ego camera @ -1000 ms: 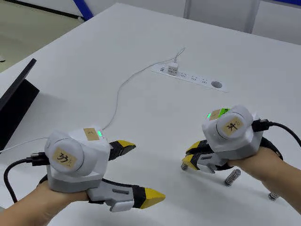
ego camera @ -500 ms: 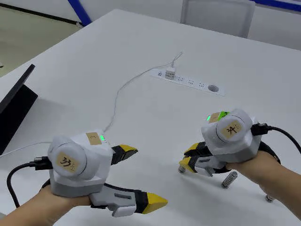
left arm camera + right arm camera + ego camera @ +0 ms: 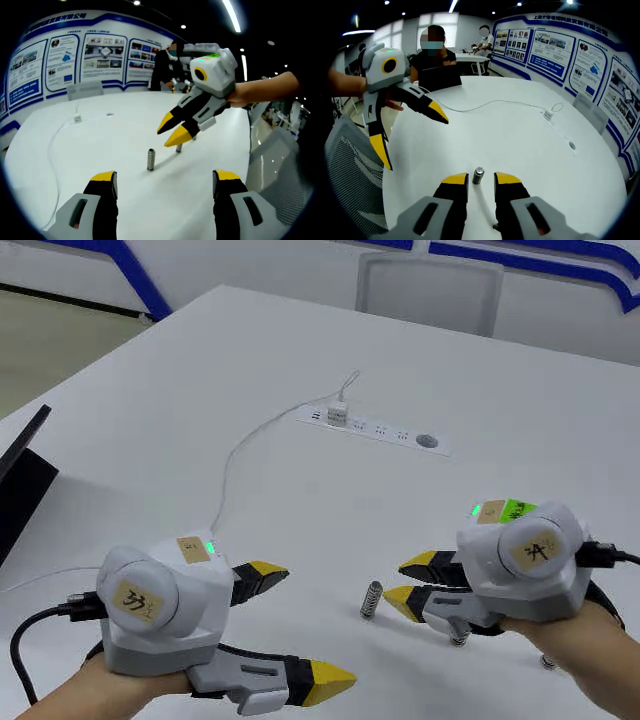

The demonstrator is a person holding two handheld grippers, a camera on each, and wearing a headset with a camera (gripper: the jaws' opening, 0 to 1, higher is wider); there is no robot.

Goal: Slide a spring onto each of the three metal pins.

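Observation:
A short metal pin with a spring on it [image 3: 371,599] stands upright on the white table [image 3: 300,370]. My right gripper [image 3: 407,580] is just right of it, jaws a little apart and holding nothing. In the right gripper view the sprung pin [image 3: 478,175] stands just ahead of the right gripper [image 3: 481,178]. A second small metal piece [image 3: 458,637] sits under the right gripper and a third [image 3: 547,662] by the right wrist. My left gripper [image 3: 300,625] hovers at the lower left, wide open and empty. The left gripper view has the sprung pin [image 3: 150,159] ahead of the left gripper [image 3: 165,176].
A white power strip [image 3: 385,430] with a plugged charger [image 3: 338,415] and a trailing cable [image 3: 228,465] lies at mid-table. A dark screen [image 3: 20,475] stands at the left edge. A chair [image 3: 430,290] is beyond the far edge. People [image 3: 436,55] sit across the table.
My right gripper has drawn back to the right off the pin, which now stands free with its spring. The left gripper has hardly moved. The head camera has tilted up.

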